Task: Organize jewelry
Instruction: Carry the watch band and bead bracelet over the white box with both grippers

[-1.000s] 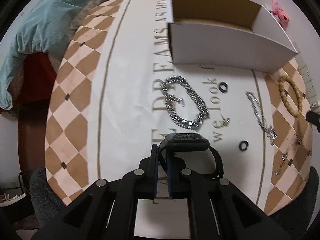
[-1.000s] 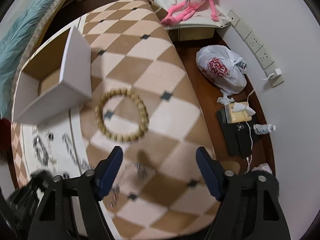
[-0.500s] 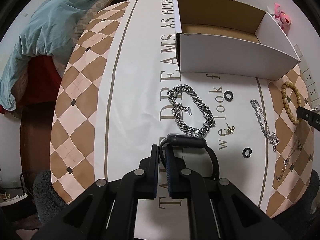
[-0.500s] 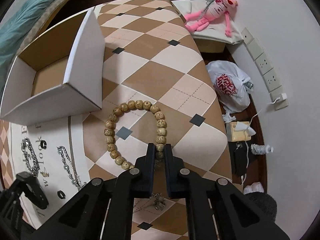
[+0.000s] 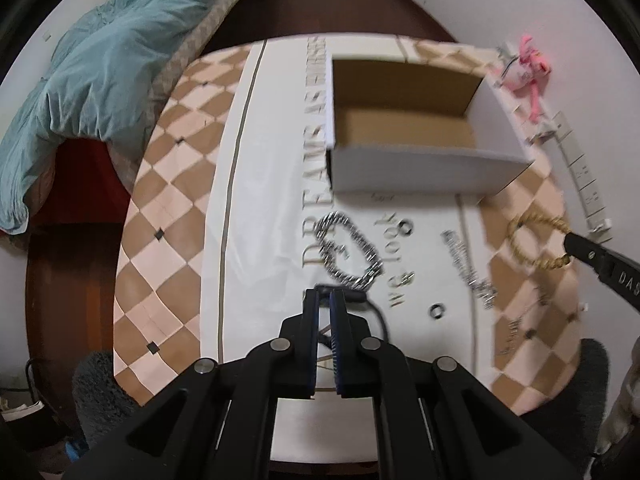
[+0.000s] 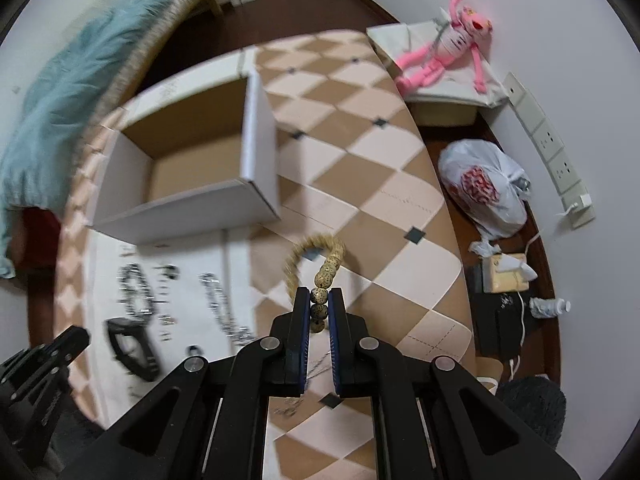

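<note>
Left hand-held gripper (image 5: 325, 300) clamped on watch (image 5: 362, 300); right hand-held gripper (image 6: 320, 300) pinching bead bracelet (image 6: 320, 258). Box (image 6: 256, 200) beyond both empty. Chains (image 5: 348, 250) and rings (image 5: 437, 311) left on surface (image 5: 256, 240) ahead.

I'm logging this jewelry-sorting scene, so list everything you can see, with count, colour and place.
Open cardboard box: one, white outside, brown inside, on the table.
Wooden bead bracelet: one, tan, pinched in the right gripper.
Black watch: one, strap pinched in the left gripper.
Chunky silver chain: one, on the white cloth.
Thin silver chain: one, right of it.
Small black rings: two, on the cloth.
Pink plush toy: one, by the wall.
Left gripper: black, shut.
Right gripper: black, shut.
</note>
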